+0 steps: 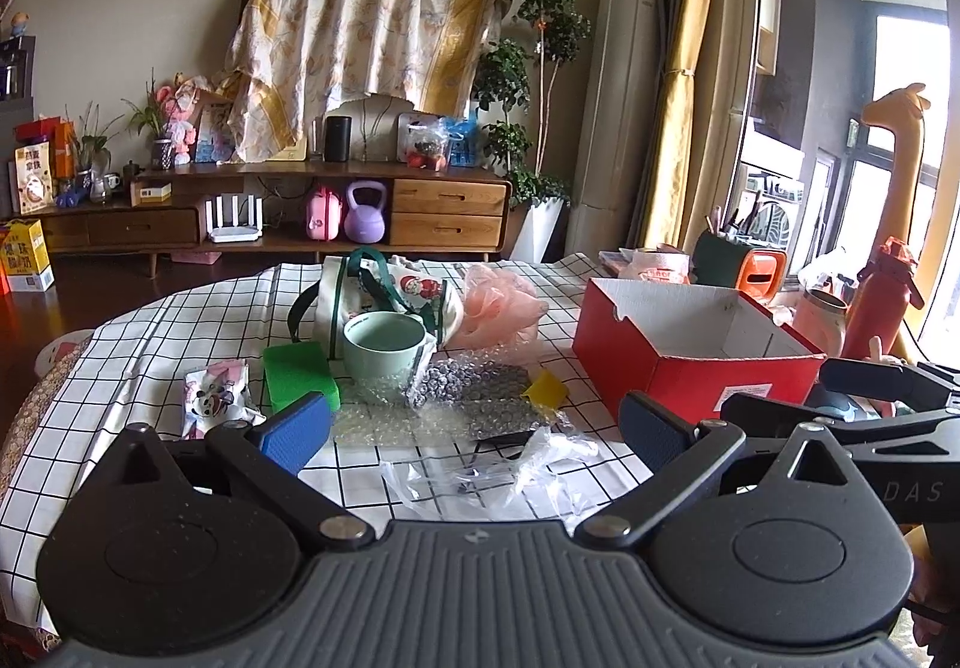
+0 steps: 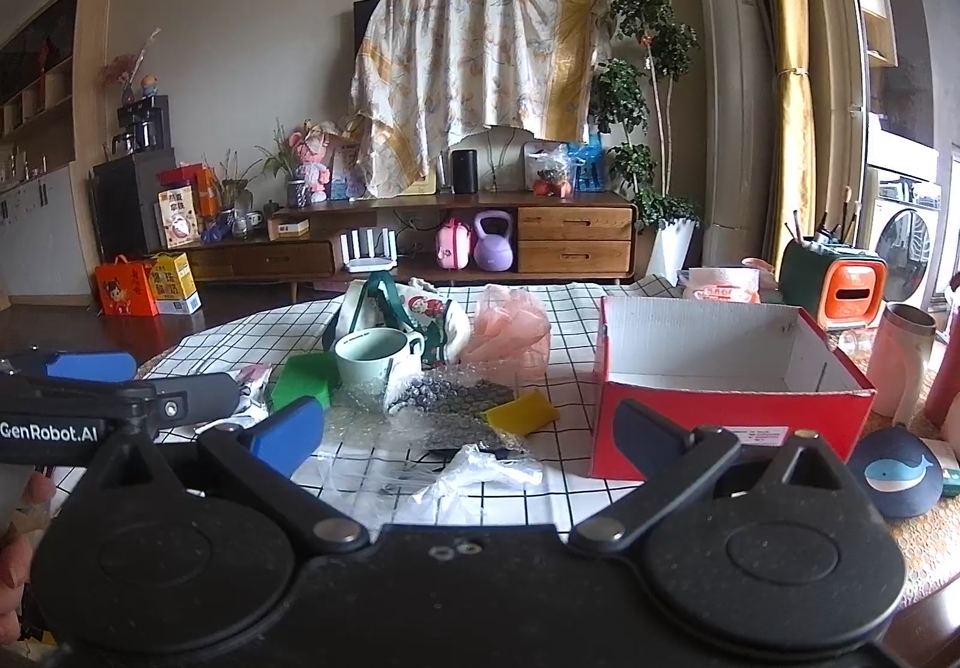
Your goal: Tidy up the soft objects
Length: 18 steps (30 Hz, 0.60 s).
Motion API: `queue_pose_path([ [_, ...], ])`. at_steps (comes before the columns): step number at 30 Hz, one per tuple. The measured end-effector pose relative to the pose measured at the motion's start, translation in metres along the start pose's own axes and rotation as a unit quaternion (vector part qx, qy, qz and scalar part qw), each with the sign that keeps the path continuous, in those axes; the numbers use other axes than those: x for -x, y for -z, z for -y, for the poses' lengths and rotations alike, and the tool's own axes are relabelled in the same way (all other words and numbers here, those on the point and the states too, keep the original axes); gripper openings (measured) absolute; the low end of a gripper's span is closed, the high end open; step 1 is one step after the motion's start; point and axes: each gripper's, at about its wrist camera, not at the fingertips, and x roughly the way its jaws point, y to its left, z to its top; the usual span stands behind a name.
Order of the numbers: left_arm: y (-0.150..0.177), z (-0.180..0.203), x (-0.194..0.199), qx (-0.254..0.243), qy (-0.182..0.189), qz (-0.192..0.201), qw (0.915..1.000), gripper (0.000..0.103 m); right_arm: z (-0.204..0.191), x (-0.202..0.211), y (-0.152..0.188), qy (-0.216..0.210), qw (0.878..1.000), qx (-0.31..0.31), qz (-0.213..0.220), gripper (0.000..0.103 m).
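Both grippers, left [image 1: 474,428] and right [image 2: 471,431], hover level above the tabletop [image 1: 150,332], fingers spread wide and empty. Ahead of them lie the green sponge [image 1: 298,374], bubble wrap [image 1: 480,389] and pink mesh [image 1: 501,308]; the yellow sponge [image 2: 522,412] is half hidden

Left gripper [image 1: 474,428]: black linkage arms, silver pivot screws, ribbed grey housing, blue textured fingers [image 1: 294,431]. Right gripper [image 2: 468,431]: same build; white "GenRobot.AI" lettering shows on the left unit's side there.
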Motion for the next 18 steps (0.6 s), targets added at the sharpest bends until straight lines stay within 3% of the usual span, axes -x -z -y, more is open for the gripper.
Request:
queue_pose_path([
  [7, -0.003, -0.029, -0.036, 0.008, -0.058, -0.041, 0.9974, 0.103, -0.015, -0.027, -0.010, -0.021, 0.999, 0.037, -0.018, 0.103],
  [13, -0.002, -0.072, -0.073, 0.006, -0.131, -0.035, 0.9908, 0.103, -0.018, -0.067, -0.007, -0.039, 0.996, 0.050, -0.063, 0.102],
  [18, -0.003, -0.128, -0.105, 0.032, -0.183, -0.031, 0.9821, 0.103, -0.015, -0.106, 0.002, -0.038, 0.994, 0.035, -0.099, 0.094],
])
